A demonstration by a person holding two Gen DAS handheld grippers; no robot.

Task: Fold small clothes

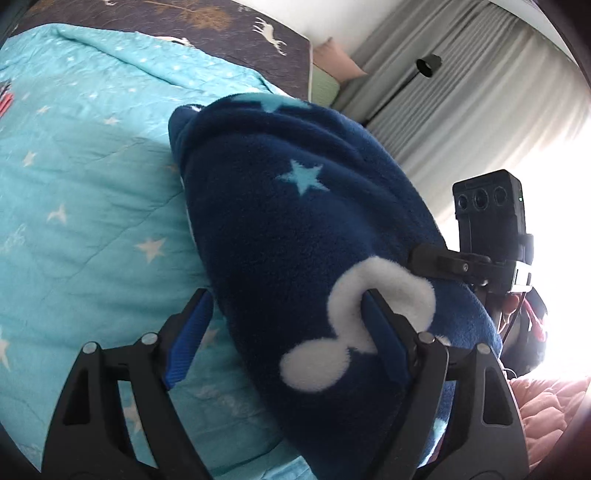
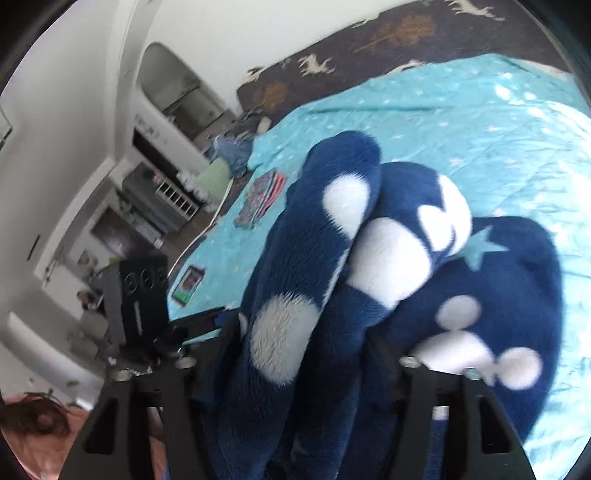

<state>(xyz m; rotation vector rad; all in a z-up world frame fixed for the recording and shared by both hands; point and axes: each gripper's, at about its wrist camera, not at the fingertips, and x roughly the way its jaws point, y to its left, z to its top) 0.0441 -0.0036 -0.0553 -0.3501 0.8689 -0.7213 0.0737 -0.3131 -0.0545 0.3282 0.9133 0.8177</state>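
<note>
A navy fleece garment (image 1: 295,229) with white mouse-head shapes and light blue stars lies bunched on the turquoise star bedspread (image 1: 85,177). My left gripper (image 1: 284,317) is open: its right finger (image 1: 380,332) presses into the fleece, its left finger (image 1: 188,332) is over the bedspread. In the right wrist view the same garment (image 2: 332,277) drapes in thick folds over and between my right gripper (image 2: 299,354); the fingers are buried in fleece and their gap is hidden. The right gripper's body also shows in the left wrist view (image 1: 491,236), at the garment's right edge.
A dark headboard cover with deer print (image 1: 229,29) runs along the bed's far side. Grey curtains and a floor lamp (image 1: 428,66) stand by a bright window. A folded patterned cloth (image 2: 262,195) and a phone (image 2: 188,284) lie near the bed's left edge.
</note>
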